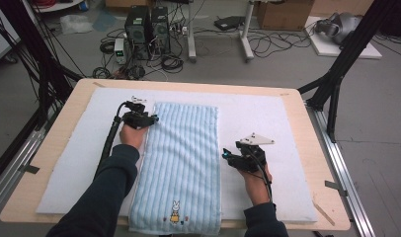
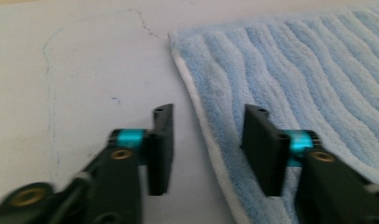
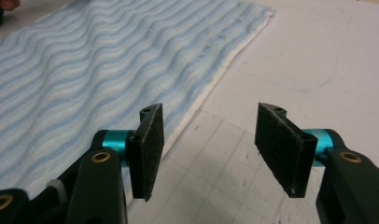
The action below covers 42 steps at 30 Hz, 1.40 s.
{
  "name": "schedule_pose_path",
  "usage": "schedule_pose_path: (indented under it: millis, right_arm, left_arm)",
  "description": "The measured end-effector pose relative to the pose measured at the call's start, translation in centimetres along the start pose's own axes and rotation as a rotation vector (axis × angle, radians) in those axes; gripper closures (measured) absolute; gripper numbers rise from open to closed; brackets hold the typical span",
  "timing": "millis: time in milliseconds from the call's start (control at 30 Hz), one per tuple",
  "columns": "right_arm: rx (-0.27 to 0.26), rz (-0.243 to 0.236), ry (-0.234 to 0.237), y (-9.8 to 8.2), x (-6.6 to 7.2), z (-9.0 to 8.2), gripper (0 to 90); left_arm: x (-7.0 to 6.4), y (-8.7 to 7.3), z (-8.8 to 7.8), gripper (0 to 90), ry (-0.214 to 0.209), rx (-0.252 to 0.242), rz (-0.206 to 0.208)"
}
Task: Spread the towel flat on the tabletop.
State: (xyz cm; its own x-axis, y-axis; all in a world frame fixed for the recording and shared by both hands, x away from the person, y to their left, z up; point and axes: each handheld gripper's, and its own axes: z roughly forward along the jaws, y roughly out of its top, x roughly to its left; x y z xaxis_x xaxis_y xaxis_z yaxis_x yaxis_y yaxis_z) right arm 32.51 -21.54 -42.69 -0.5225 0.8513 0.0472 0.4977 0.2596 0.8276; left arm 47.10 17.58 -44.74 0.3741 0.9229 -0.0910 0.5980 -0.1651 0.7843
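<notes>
a: left gripper [image 1: 154, 119] at the far left edge of the blue striped towel [image 1: 181, 163], which lies lengthwise down the middle of the white foam mat [image 1: 267, 128], near end w/ a rabbit motif [image 1: 175, 212] hanging over the table [image 1: 317, 153] edge. jaws apart, nothing pinched; in the left gripper view the white hem [image 2: 204, 126] runs btwn them, one jaw over the towel, one over mat.

b: best move here?

a: prob. drop lower so one jaw slides under the hem, then close; otherwise it grabs pile only. left forearm reaches far along the towel's left side, wrist turned inward.

b: right side?

a: right gripper [image 1: 225, 156] just beside the right edge, mid-length, pointing left at it. jaws open, empty, over bare mat in the right gripper view, hem [image 3: 211, 88] just left. should match the left before lifting.
</notes>
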Motion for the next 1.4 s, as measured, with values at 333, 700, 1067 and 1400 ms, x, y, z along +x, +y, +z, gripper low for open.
schedule_pose_path:
  millis: [333,700,1067,1400]
  right_arm:
    - [0.069,0.058,-0.054,3.3,-1.8,5.9,56.7]
    - [0.152,0.024,-0.072,5.3,-1.6,11.0,87.2]
    - [0.106,0.084,-0.128,5.4,-2.8,9.6,67.5]
    - [0.161,0.067,0.001,2.3,-0.4,6.3,70.2]
  left_arm:
    - [0.9,-0.7,-2.3,42.2,-0.100,-0.017,-0.048]
    - [-0.2,-0.5,-3.0,46.4,-0.141,-0.006,-0.022]
    - [-1.5,-2.0,-2.1,55.7,-0.128,0.016,0.013]
    - [-2.0,-2.0,-1.6,86.6,-0.078,-0.004,0.027]
